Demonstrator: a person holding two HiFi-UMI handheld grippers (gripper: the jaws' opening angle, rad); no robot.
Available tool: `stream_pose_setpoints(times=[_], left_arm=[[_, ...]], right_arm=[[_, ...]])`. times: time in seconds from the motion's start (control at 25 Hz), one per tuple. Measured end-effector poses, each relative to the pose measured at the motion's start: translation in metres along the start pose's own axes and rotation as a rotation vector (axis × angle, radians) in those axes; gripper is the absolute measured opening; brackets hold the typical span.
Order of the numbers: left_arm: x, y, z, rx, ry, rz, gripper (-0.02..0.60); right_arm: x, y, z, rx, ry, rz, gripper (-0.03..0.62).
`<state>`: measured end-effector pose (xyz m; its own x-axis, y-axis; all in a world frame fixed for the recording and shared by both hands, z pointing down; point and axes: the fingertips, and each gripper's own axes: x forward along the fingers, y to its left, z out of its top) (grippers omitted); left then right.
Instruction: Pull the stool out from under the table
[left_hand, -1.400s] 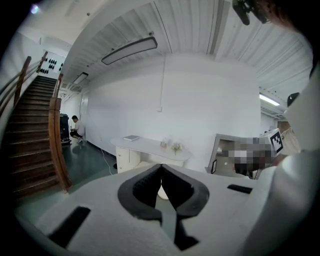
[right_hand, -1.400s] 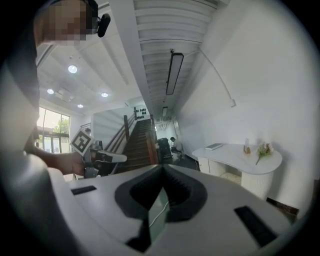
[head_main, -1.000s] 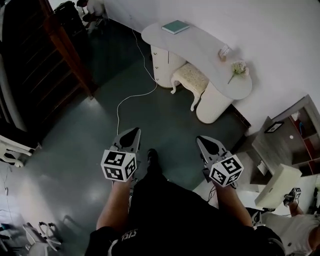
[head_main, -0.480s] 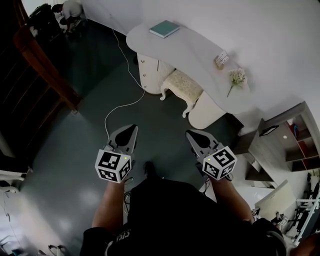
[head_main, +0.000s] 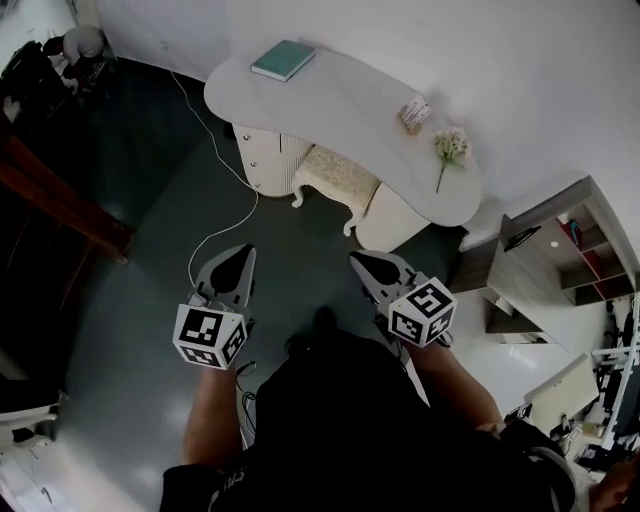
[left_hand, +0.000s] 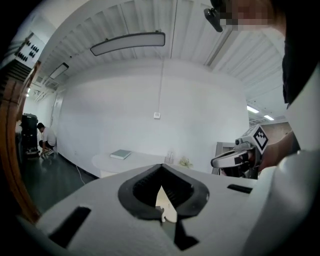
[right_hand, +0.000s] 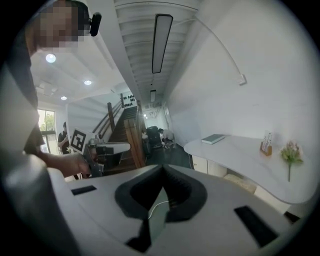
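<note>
Since the curved white table (head_main: 340, 110) stands against the wall on a drawer unit (head_main: 262, 160) and a round pedestal (head_main: 392, 218), the gap between those two is the stool's parking place. Open shelving (head_main: 575, 250) to the right holds small items, too small to name. Drawer unit closed, contents hidden. Stool (head_main: 335, 180) sits tucked under the table edge, with its cushioned seat and front legs showing and nothing touching it. Left gripper (head_main: 240, 252) and right gripper (head_main: 360, 260) are held out ahead of the person over the floor, well apart from the stool. Both have their jaws pressed together and grip nothing, carried so for the approach, I judge. Table top carries a book (head_main: 283, 60), a small card holder (head_main: 413, 112) and a flower sprig (head_main: 447, 150). A white cable (head_main: 215, 215) trails across the floor.
</note>
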<state>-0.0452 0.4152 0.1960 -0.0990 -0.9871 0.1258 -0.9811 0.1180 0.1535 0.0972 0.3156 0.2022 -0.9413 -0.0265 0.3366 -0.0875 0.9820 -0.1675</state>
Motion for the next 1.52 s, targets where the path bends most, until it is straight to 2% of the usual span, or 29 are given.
stream_pose_setpoints(times=[0.2, 0.44, 0.64, 0.92, 1.04, 1.24, 1.32, 1.44, 1.52], left_arm=[[0.034, 0.045, -0.011, -0.092, 0.041, 0.048, 0.008], [0.106, 0.09, 0.0, -0.015, 0.096, 0.088, 0.012], [0.176, 0.108, 0.028, 0.025, 0.101, 0.053, 0.012], [0.229, 0.141, 0.022, -0.037, 0.142, 0.021, 0.071], [0.25, 0.157, 0.018, -0.015, 0.152, -0.031, 0.071], [0.286, 0.178, 0.006, 0.012, 0.176, -0.236, 0.055], [0.294, 0.19, 0.002, 0.044, 0.183, -0.31, 0.048], [0.301, 0.214, -0.015, 0.1, 0.216, -0.4, 0.026], [0.307, 0.227, -0.03, 0.11, 0.261, -0.454, 0.018]], right_arm=[[0.035, -0.043, 0.003, 0.028, 0.01, -0.018, 0.005], [0.091, -0.107, 0.029, 0.092, -0.051, -0.015, 0.005], [0.131, -0.165, 0.051, 0.113, -0.064, -0.005, 0.005], [0.165, -0.194, 0.051, 0.156, -0.021, -0.037, 0.005], [0.182, -0.201, 0.047, 0.172, 0.006, -0.087, 0.005], [0.218, -0.198, 0.048, 0.18, 0.031, -0.199, 0.006], [0.233, -0.193, 0.045, 0.2, 0.033, -0.251, 0.005], [0.251, -0.185, 0.037, 0.249, 0.031, -0.347, 0.005], [0.258, -0.184, 0.032, 0.284, 0.015, -0.418, 0.006]])
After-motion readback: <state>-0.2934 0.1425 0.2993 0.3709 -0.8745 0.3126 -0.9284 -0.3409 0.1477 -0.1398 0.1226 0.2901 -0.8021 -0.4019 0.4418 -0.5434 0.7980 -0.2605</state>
